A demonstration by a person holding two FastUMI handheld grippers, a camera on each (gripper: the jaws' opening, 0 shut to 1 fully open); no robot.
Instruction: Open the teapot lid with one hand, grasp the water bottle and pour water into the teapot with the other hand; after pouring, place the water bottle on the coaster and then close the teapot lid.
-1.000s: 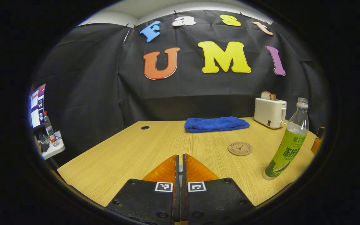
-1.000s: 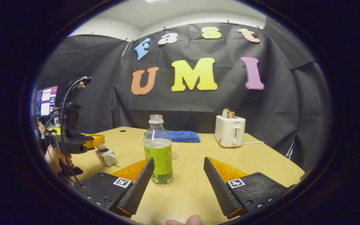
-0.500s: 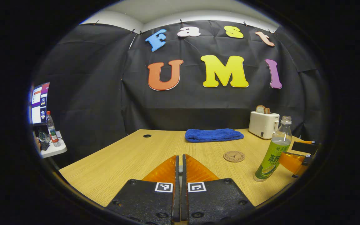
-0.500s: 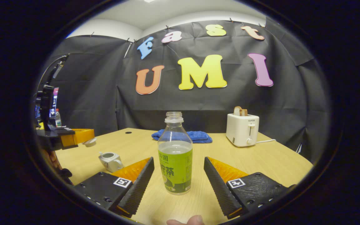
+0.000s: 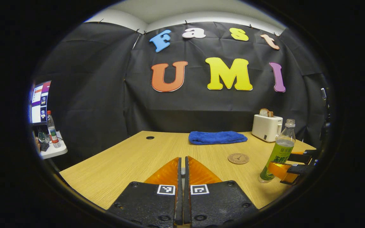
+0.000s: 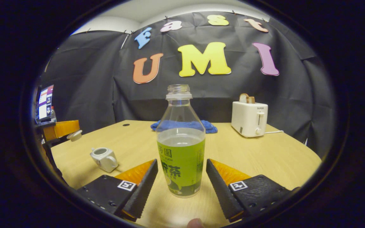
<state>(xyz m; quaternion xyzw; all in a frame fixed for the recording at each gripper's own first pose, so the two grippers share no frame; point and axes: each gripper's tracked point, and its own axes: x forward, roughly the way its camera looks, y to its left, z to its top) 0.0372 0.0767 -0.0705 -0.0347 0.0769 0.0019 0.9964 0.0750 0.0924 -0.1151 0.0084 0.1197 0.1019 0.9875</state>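
Observation:
The water bottle (image 6: 181, 148) stands upright and uncapped, with a green label and liquid up to its shoulder. My right gripper (image 6: 181, 164) is open, one finger on each side of the bottle's lower half, with small gaps showing. In the left gripper view the bottle (image 5: 280, 142) stands right of the round coaster (image 5: 238, 158), with the right gripper (image 5: 280, 162) around its base. The white teapot (image 6: 104, 158) sits lidless on the table to the left. My left gripper (image 5: 182, 164) is shut on the teapot lid (image 6: 74, 135), held up above the table's left side.
A folded blue towel (image 5: 217, 137) lies at the back of the wooden table (image 5: 122, 161). A white toaster (image 6: 249, 118) with bread stands at the back right, its cord trailing right. A monitor (image 5: 38, 101) and a small bottle (image 5: 52, 129) sit on a side shelf to the left.
My right gripper has moved forward, so the bottle now sits between its open fingers. The left gripper stays shut and raised with the lid.

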